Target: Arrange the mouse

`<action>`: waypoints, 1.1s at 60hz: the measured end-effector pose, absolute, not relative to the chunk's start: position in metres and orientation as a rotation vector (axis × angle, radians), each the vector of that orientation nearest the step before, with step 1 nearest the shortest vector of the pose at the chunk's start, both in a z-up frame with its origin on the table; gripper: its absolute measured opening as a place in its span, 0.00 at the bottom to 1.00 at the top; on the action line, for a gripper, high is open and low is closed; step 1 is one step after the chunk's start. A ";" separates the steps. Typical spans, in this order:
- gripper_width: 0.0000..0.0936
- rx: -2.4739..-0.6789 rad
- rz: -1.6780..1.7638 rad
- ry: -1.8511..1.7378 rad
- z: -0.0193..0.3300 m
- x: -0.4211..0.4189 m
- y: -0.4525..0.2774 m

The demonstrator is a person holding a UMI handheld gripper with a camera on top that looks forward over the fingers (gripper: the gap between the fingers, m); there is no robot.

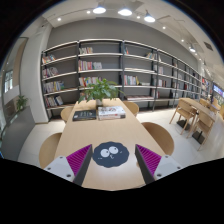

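A dark cloud-shaped mouse mat (111, 154) lies on the light wooden table (100, 130), just ahead of my fingers and between their lines. Two small white round shapes sit on the mat; I cannot tell whether they are a mouse or a print. My gripper (112, 162) is open and empty, with the left pad (79, 158) and the right pad (148, 158) wide apart on either side of the mat.
A potted plant (101, 92) and stacked books (110, 113) stand at the table's far end. Wooden chairs (158, 136) flank the table. Bookshelves (100, 70) line the back wall. More tables and chairs (195, 115) stand to the right.
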State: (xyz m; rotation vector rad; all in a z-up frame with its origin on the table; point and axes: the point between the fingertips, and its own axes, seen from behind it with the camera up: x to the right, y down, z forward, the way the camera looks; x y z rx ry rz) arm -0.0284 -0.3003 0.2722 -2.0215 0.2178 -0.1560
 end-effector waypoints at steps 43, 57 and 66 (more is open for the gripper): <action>0.92 -2.399 -0.161 0.271 0.029 0.122 -0.300; 0.91 -2.453 -0.099 0.226 -0.004 0.152 -0.244; 0.86 -2.464 -0.061 0.167 -0.006 0.155 -0.211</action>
